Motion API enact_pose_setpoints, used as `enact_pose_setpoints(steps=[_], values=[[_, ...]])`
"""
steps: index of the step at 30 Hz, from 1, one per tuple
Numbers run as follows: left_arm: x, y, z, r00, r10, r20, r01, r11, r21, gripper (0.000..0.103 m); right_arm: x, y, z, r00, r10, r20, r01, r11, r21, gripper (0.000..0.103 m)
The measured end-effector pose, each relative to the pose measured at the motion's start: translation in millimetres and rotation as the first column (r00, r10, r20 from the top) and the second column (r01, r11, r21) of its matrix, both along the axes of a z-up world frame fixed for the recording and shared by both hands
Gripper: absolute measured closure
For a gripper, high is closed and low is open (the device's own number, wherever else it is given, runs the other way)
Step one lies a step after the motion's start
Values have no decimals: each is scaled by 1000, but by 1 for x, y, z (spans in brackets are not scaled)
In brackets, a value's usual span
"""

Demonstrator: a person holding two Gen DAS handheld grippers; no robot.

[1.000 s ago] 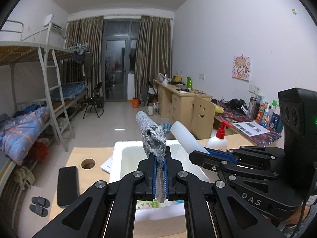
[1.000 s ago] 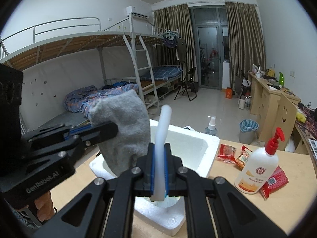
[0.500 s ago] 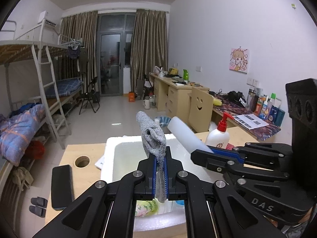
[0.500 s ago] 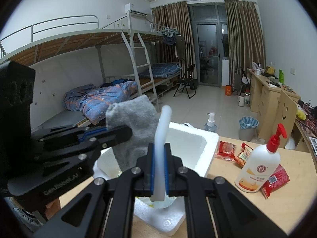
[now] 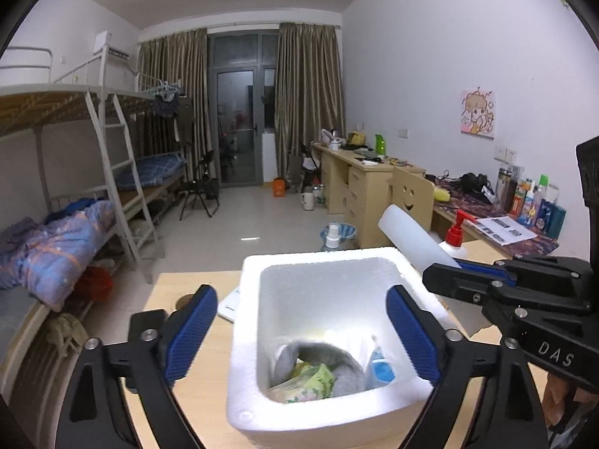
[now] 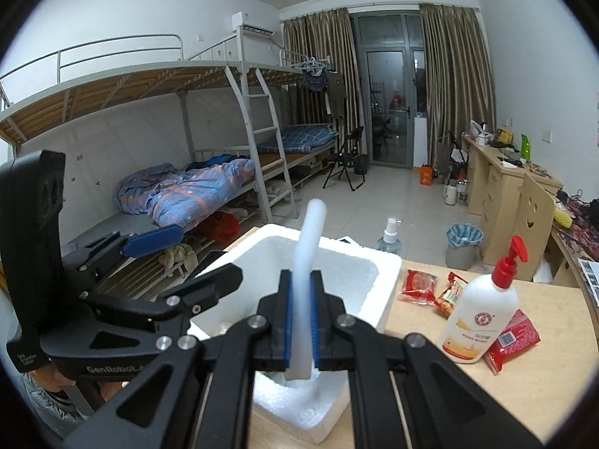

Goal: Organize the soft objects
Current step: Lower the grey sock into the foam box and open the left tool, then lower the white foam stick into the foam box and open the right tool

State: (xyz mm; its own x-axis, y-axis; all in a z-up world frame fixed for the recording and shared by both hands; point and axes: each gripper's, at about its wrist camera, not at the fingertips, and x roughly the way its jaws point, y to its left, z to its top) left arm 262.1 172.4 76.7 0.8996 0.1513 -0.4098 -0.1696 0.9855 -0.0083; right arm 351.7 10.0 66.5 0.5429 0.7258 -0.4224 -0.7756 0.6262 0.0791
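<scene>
A white foam box (image 5: 378,258) stands on the wooden table; it also shows in the right wrist view (image 6: 382,284). A grey sock (image 5: 329,359) lies inside it among a green packet (image 5: 310,378) and a blue-labelled item (image 5: 382,368). My left gripper (image 5: 301,333) is open and empty above the box. My right gripper (image 6: 299,321) is shut on a white foam sheet (image 6: 309,258), held upright over the box's right rim; the sheet also shows in the left wrist view (image 5: 411,239).
A pump bottle (image 6: 483,310) and red snack packets (image 6: 419,284) sit on the table right of the box. A black block (image 5: 144,325) and a hole (image 5: 185,301) lie left of it. Bunk beds (image 6: 209,172) stand beyond.
My left gripper opened and let go of the grey sock, which dropped into the foam box. The right gripper still holds the white sheet.
</scene>
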Motion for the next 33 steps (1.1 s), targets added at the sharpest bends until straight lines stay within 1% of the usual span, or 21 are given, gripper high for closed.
enact_pose_setpoints(steps=[2, 5, 8, 12, 18, 23, 33], values=[[-3, 2, 0, 1000, 6, 8, -6, 1000, 2, 1, 0, 0, -2, 1000, 0, -2, 0, 1000, -1, 93], [-10, 3, 2, 1000, 14, 25, -14, 1000, 6, 0, -1, 1, -2, 1000, 4, -2, -4, 1000, -4, 93], [-14, 6, 2, 1000, 19, 22, -19, 1000, 8, 0, -1, 3, -3, 1000, 9, -4, -9, 1000, -7, 93], [-25, 13, 5, 998, 49, 39, -49, 999, -5, 0, 1, 7, -3, 1000, 17, -9, -17, 1000, -11, 93], [-42, 19, 9, 994, 95, 57, -96, 995, 14, 0, -1, 18, -5, 999, 45, -13, -45, 999, -19, 93], [-54, 25, 11, 990, 120, 68, -121, 993, 14, 0, 2, 29, -11, 998, 59, -23, -59, 998, -32, 93], [-60, 35, 9, 986, 147, 76, -148, 989, 4, 0, 13, 42, -22, 997, 53, -49, -56, 996, -68, 93]])
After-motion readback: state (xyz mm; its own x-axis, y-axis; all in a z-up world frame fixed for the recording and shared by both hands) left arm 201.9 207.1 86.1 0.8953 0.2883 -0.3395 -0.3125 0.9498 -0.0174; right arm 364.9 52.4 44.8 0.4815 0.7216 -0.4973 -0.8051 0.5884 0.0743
